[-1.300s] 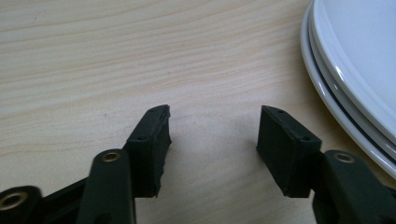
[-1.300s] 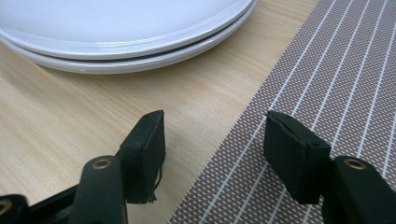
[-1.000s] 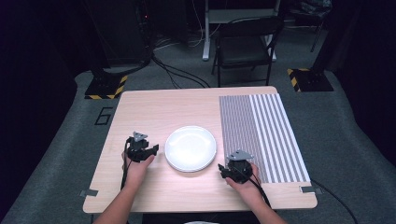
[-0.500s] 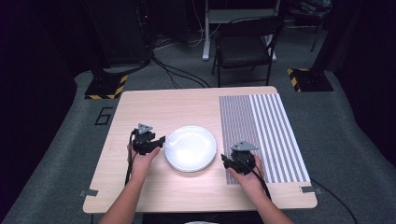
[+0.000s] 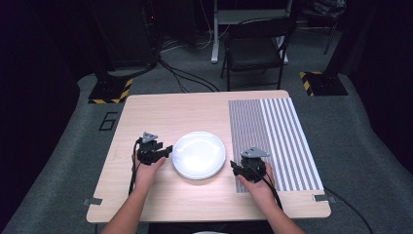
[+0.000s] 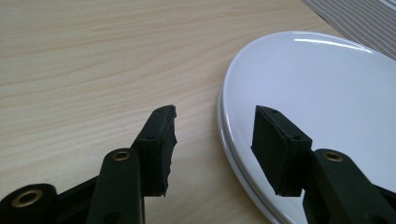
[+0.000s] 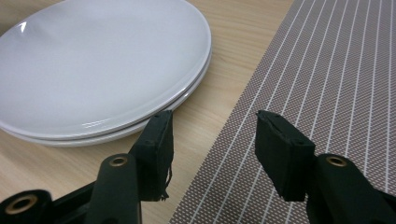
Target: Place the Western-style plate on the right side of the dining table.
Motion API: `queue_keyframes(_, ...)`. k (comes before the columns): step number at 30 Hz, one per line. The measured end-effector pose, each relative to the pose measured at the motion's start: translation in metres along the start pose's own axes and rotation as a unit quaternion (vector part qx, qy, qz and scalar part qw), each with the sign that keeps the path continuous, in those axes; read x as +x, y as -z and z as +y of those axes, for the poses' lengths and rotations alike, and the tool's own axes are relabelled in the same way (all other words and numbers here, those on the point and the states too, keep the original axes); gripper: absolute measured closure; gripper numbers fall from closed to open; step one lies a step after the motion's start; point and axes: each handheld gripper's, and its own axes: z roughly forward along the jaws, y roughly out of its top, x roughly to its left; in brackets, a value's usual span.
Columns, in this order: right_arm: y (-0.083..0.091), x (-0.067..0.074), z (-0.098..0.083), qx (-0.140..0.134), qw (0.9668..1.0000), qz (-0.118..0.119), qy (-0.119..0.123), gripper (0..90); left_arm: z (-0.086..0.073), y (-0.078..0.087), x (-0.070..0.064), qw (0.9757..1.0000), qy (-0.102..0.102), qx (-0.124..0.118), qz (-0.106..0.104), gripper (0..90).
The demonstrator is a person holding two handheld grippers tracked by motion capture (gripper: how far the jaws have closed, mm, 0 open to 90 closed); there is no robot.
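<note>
two stacked white plates (image 5: 199, 155), one striped mat (image 5: 275, 141), one chair (image 5: 256, 48)

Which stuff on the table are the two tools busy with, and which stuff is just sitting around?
Part of the job:
- stacked white plates, two, seen from the right gripper view
- left tool, open at the plates' rim
- right tool, open beside them

Just around:
- striped placemat
- black chair behind the table
</note>
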Motion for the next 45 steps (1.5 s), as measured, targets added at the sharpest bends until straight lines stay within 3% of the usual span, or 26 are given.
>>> queue_keyframes(6, -0.001, -0.001, -0.001, 0.002, 0.9999, -0.004, -0.01, 48.0, 0.002, 0.0, -0.004, 0.9999, 0.002, 0.0, -0.013, 50.7)
queue_keyframes(13, -0.001, -0.001, 0.003, -0.002, 0.9997, -0.007, -0.022, 46.6, 0.007, 0.001, -0.004, 0.9994, 0.021, -0.003, -0.029, 52.3)
queue_keyframes(18, -0.004, 0.0, 0.007, 0.001, 0.9995, -0.01, -0.029, 47.3, 0.008, -0.001, 0.003, 0.997, 0.058, -0.005, -0.052, 53.7)
queue_keyframes(26, -0.008, 0.001, 0.008, 0.007, 0.9987, -0.004, -0.05, 49.3, 0.012, -0.006, 0.006, 0.9944, 0.08, 0.001, -0.068, 55.0)
queue_keyframes(35, -0.014, 0.003, 0.012, 0.012, 0.9981, 0.005, -0.06, 50.7, 0.012, -0.015, 0.003, 0.992, 0.091, 0.025, -0.084, 57.4)
queue_keyframes(45, -0.015, 0.001, 0.012, 0.015, 0.9972, 0.012, -0.072, 50.2, 0.01, -0.019, 0.0, 0.9911, 0.087, 0.041, -0.093, 58.7)
